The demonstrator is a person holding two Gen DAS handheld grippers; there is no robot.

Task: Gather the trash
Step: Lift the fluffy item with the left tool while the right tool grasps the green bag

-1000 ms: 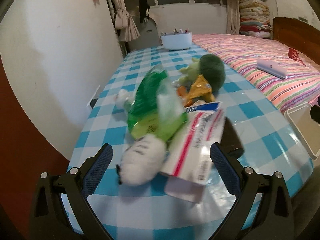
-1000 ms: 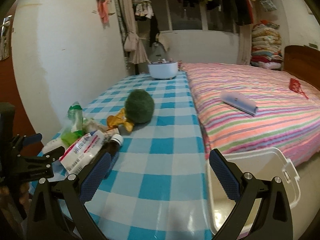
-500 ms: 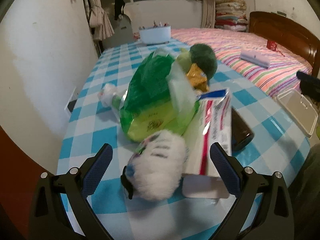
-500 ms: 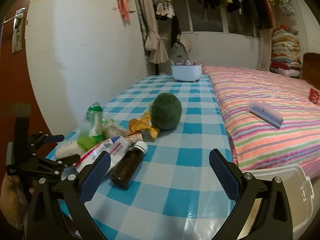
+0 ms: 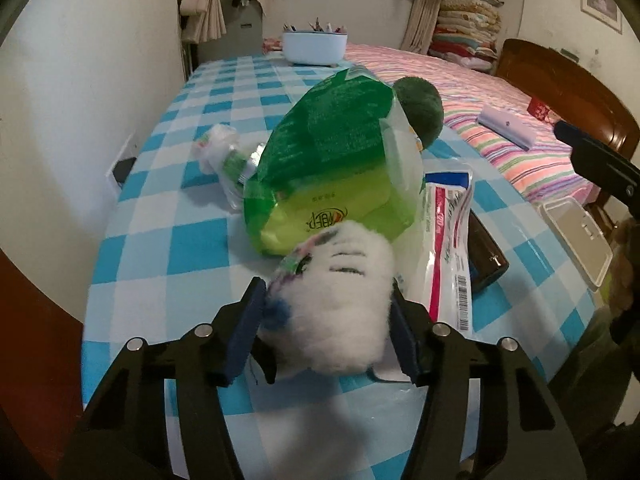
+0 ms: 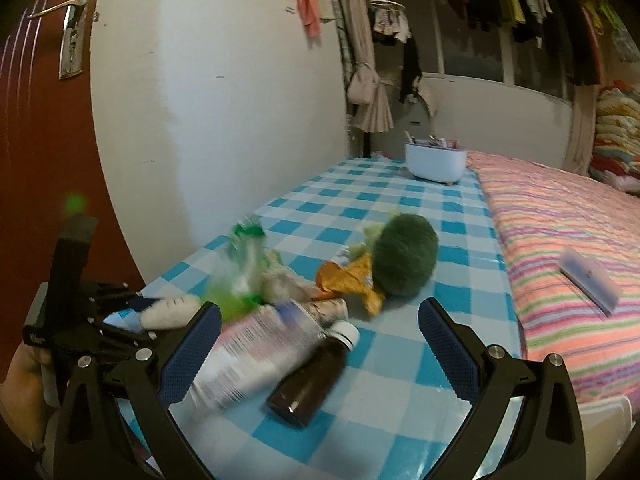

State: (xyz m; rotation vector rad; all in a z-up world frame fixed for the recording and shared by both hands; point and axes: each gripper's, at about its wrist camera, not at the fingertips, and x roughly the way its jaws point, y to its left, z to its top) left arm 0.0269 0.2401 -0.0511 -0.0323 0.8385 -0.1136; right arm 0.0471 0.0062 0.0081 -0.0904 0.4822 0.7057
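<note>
Trash is piled at the near end of the blue-checked table [image 5: 200, 248], and every place below is given from the green plastic bag [image 5: 340, 160] at the pile's middle. To the left of the bag, a crumpled clear wrapper [image 5: 222, 160] is seen lying on the cloth. Just in front of the bag, touching its lower edge, a white fluffy wad [image 5: 340, 300] is pinched between the blue pads of the left gripper [image 5: 328, 320], whose jaws are pressed against its two sides. Immediately right of the bag, a red-and-white packet [image 5: 444, 248] is laid lengthwise, and a brown bottle [image 5: 486, 258] is lodged against the packet's far side. Behind the bag and to its right, a dark green plush ball [image 5: 420, 110] is found, with an orange wrapper [image 6: 352, 282] beside it in the right wrist view. Well behind the bag, a white tub [image 5: 315, 47] is set at the table's far end. Far right of the bag, off the table, a clear lidded bin [image 5: 576, 240] is seen. The right gripper [image 6: 320, 344] is held with its jaws spread wide above the bottle, nothing between them.
</note>
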